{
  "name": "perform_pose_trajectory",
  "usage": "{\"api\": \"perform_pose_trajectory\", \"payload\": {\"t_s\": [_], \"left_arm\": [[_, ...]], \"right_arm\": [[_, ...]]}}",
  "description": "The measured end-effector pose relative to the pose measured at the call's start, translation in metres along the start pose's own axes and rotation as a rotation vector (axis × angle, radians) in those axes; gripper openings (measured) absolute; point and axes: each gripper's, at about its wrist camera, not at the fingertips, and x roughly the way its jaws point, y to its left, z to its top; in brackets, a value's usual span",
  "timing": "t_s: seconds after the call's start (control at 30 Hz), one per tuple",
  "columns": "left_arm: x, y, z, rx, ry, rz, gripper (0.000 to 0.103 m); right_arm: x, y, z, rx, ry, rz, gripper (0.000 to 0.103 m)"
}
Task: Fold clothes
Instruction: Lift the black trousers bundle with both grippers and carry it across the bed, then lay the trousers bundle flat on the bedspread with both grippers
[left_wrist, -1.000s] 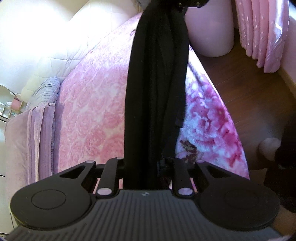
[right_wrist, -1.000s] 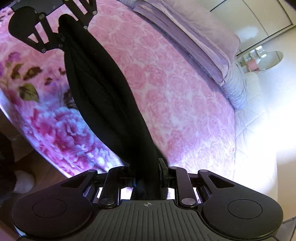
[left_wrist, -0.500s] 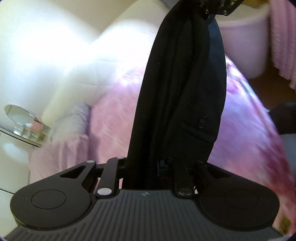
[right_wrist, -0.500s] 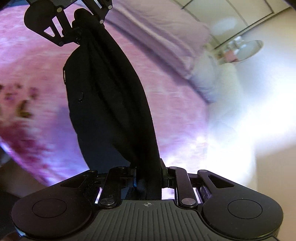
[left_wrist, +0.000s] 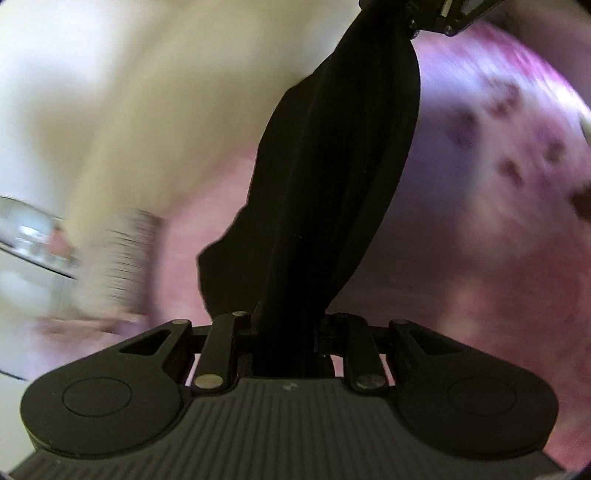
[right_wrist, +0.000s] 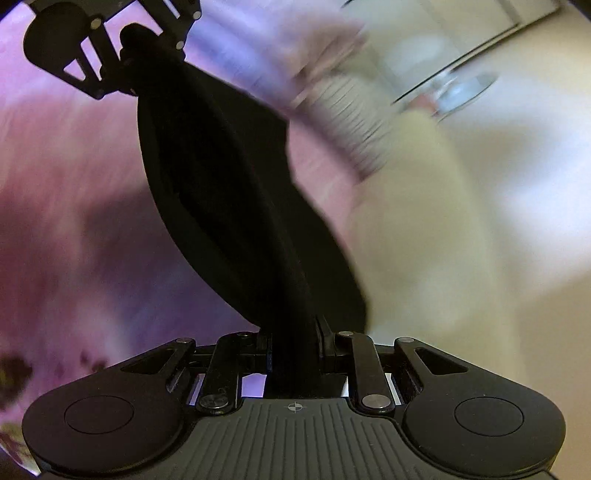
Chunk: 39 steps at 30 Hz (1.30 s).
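Observation:
A black garment (left_wrist: 332, 177) hangs stretched between my two grippers above a pink floral bed (left_wrist: 498, 221). My left gripper (left_wrist: 286, 332) is shut on one end of it; the right gripper shows at the top of this view (left_wrist: 436, 14), holding the other end. In the right wrist view the garment (right_wrist: 236, 199) runs from my right gripper (right_wrist: 293, 343), shut on it, up to the left gripper (right_wrist: 125, 48) at the top left. The cloth sags in a wide fold between them. Both views are motion-blurred.
The pink bedspread (right_wrist: 55, 221) fills the area under the garment. A cream quilted headboard (left_wrist: 155, 110), a lilac pillow (right_wrist: 347, 122) and a bedside table with a round mirror (right_wrist: 461, 88) lie beyond, all blurred.
Both grippers have swung with the garment toward the headboard side. The floor and pink curtains have left the view. The garment now sags wider between the grippers.

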Motion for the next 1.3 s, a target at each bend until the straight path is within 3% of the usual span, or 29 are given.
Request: {"api": "perform_pose_trajectory", "payload": {"t_s": [0.13, 0.23, 0.37, 0.43, 0.47, 0.63, 0.77, 0.97, 1.17, 1.3], "left_arm": [[0.021, -0.048, -0.009, 0.045, 0.041, -0.07, 0.023], [0.013, -0.047, -0.011, -0.003, 0.077, -0.12, 0.032], [-0.016, -0.023, -0.017, -0.108, 0.109, -0.214, 0.034], [-0.033, -0.004, -0.019, -0.198, 0.105, -0.242, 0.031], [-0.039, 0.009, -0.022, -0.258, 0.099, -0.251, 0.024], [-0.035, 0.068, -0.017, -0.457, 0.059, -0.197, 0.021], [0.015, 0.109, -0.005, -0.581, 0.043, -0.162, 0.021], [0.091, 0.132, -0.002, -0.742, 0.062, -0.203, 0.019], [0.092, 0.136, -0.01, -0.785, 0.066, -0.207, 0.019], [0.093, 0.138, -0.016, -0.814, 0.068, -0.21, 0.02]], "right_arm": [[0.024, 0.039, -0.039, 0.023, 0.049, 0.107, 0.021], [0.014, 0.048, -0.051, 0.056, 0.055, 0.123, 0.029], [-0.007, 0.043, -0.052, 0.142, 0.115, 0.163, 0.035], [-0.02, 0.036, -0.048, 0.214, 0.143, 0.197, 0.035], [-0.027, 0.028, -0.045, 0.266, 0.15, 0.21, 0.035], [-0.043, -0.013, -0.034, 0.444, 0.106, 0.222, 0.035], [-0.007, -0.051, -0.03, 0.582, 0.095, 0.233, 0.035], [0.08, -0.114, -0.034, 0.745, 0.085, 0.21, 0.034], [0.153, -0.136, -0.045, 0.733, 0.126, 0.223, 0.034], [0.153, -0.14, -0.047, 0.725, 0.105, 0.235, 0.034]]}}
